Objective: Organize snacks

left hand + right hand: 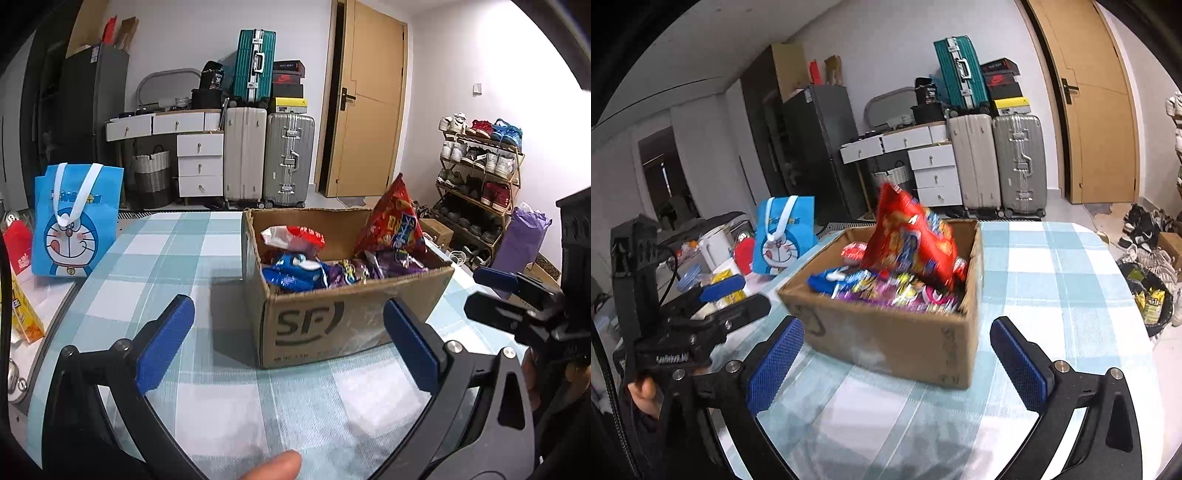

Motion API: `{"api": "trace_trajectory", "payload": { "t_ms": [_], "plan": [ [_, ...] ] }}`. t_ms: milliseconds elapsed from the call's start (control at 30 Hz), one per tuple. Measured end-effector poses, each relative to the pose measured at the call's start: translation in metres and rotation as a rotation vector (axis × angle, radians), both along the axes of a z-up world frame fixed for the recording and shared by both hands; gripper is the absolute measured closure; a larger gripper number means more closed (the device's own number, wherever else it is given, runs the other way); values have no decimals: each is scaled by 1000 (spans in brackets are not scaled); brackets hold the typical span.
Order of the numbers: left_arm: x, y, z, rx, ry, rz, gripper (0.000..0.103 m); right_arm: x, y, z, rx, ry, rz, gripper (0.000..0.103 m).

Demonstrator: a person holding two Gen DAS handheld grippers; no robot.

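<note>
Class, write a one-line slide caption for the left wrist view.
Open left gripper faces a brown cardboard box of snack packets on a blue checked tablecloth.

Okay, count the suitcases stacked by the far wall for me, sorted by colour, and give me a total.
Teal suitcase: 1, upright on top of the other two.
Beige suitcase: 1, standing on the floor.
Silver suitcase: 1, on the floor beside the beige one.
Total: 3

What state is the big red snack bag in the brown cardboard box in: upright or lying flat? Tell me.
Upright, leaning. The big red snack bag stands on end in the brown cardboard box, its top corner poking above the rim, propped among the smaller packets.
</note>
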State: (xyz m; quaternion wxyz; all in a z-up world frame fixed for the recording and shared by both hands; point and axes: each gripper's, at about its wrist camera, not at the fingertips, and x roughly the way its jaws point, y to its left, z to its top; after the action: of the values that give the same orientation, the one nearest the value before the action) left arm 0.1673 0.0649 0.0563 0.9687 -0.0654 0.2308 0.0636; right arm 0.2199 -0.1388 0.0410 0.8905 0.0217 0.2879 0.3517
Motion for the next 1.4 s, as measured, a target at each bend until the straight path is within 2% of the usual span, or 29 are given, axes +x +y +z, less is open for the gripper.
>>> {"api": "trace_trajectory", "payload": {
  "t_ms": [133, 333, 467, 1000, 1400],
  "plan": [
    [-8, -5, -9, 15, -20, 6, 1, -20, -4, -11, 0, -32, -2, 0],
    [-15, -10, -20, 31, -19, 6, 1, -27, -15, -19, 30, -48, -25, 0],
    [-20, -9, -23, 21, -32, 13, 1, -31, -16, -24, 7, -72, -41, 0],
    [-23, -4, -29, 12, -62, 13, 1, -49, -13, -18, -15, -192, -57, 0],
    [-19, -4, -31, 14, -54, 14, 1, -48, -15, -18, -5, -188, -55, 0]
  ]
}}
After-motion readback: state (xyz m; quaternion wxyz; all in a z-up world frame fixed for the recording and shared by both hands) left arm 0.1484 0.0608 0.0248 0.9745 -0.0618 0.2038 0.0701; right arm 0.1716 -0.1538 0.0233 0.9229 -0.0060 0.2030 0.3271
